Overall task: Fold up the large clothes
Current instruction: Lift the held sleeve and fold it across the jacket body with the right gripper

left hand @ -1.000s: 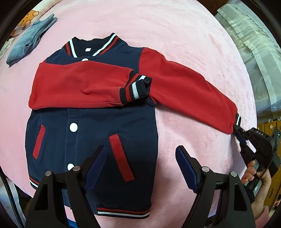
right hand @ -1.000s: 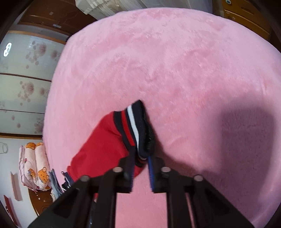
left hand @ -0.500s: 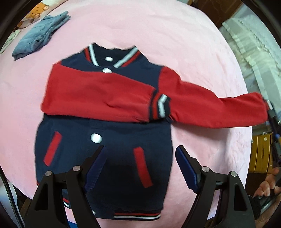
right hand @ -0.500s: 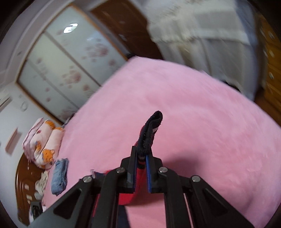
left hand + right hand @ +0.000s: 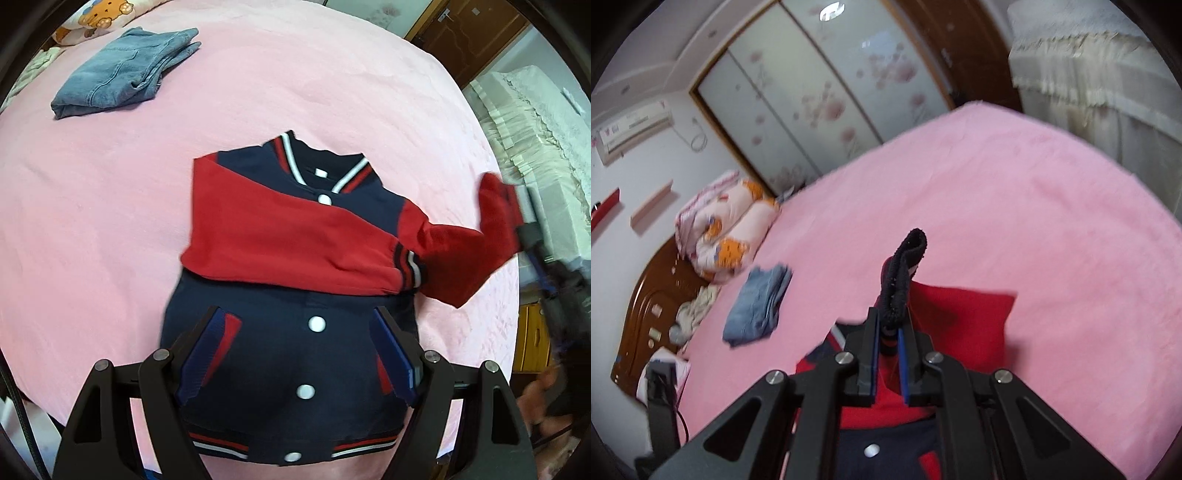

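Fingers of the right gripper (image 5: 888, 360) are clenched on the ribbed cuff (image 5: 903, 280) of the jacket's right sleeve (image 5: 476, 251), which hangs lifted off the bed, while the left gripper (image 5: 299, 363) hovers with its fingers spread wide and nothing between them, over the lower front of the jacket (image 5: 295, 354). That jacket, navy in the body with red sleeves, lies face up and buttoned on the pink blanket (image 5: 110, 221), its other sleeve (image 5: 288, 240) already laid across the chest. It looks like soft, fairly thick knit: light enough to lift by one cuff, limp, likely to sag and drag the shoulder along if pulled too far. The cuff is the firmest hold on a sleeve; for the body fold, the striped hem (image 5: 295, 446) or the shoulders seem the best places to pinch, away from the white snaps (image 5: 317, 324). The blanket is plush and probably grippy, so cloth should stay where it is dropped rather than slide. Beyond the jacket's collar lies a folded pair of jeans (image 5: 125, 74), and past those a rolled quilt with orange bears (image 5: 724, 229) by the wooden headboard (image 5: 646, 314); farther back from the jacket stand flowered sliding wardrobe doors (image 5: 812, 96)
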`<state>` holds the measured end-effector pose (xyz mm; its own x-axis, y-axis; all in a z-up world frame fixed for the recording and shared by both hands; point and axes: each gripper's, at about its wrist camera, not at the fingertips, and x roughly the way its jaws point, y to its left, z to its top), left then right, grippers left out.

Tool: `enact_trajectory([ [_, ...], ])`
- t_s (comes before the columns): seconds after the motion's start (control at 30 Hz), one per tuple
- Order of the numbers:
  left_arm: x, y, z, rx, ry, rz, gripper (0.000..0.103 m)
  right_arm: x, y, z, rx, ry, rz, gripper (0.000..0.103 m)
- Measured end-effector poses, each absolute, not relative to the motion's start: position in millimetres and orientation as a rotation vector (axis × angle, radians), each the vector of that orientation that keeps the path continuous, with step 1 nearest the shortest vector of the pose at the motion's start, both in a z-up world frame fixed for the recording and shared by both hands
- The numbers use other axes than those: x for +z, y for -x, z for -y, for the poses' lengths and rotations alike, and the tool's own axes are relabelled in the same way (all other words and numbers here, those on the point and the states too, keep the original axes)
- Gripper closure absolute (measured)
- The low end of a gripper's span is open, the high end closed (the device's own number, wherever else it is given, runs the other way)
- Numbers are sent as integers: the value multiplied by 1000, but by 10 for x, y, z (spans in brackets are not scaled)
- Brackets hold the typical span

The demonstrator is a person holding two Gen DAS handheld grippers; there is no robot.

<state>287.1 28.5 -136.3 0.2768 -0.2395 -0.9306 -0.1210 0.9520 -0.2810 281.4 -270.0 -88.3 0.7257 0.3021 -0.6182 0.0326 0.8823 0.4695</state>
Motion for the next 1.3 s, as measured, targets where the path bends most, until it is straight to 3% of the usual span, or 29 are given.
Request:
enact_trajectory([
  [0.37, -1632, -3122, -678, -198, 387, -1340, 24, -1952, -3029, 1739, 178, -432, -1093, 92],
  [0.5, -1788, -3222, -726, -224, 417, -1370, 24, -2065, -3016, 1702, 153, -463, -1123, 89],
  [0.53, -1817, -3249, -729, -232, 423, -1375, 24, -2057, -3008, 1733, 148, -479, -1122, 86],
  [0.6, -1852, -3292, -721, -262, 451, -1377, 24, -2053, -2962, 1805, 144, -508, -1117, 52],
  [0.67, -1880, -3341, -689, -294, 492, -1382, 24, -2048, -2917, 1848, 157, -543, -1102, 42],
  [0.9, -1952, -3461, -370, -359, 508, -1358, 24, -1784, -2637, 2069, 172, -514, -1057, 42],
  [1.2, -1879, -3458, 288, -335, 242, -1333, 24, -1759, -2418, 2722, 31, -550, -1082, 42],
  [1.3, -1949, -3518, 417, -278, 198, -1333, 32, -1833, -2468, 2875, -6, -539, -1123, 42],
])
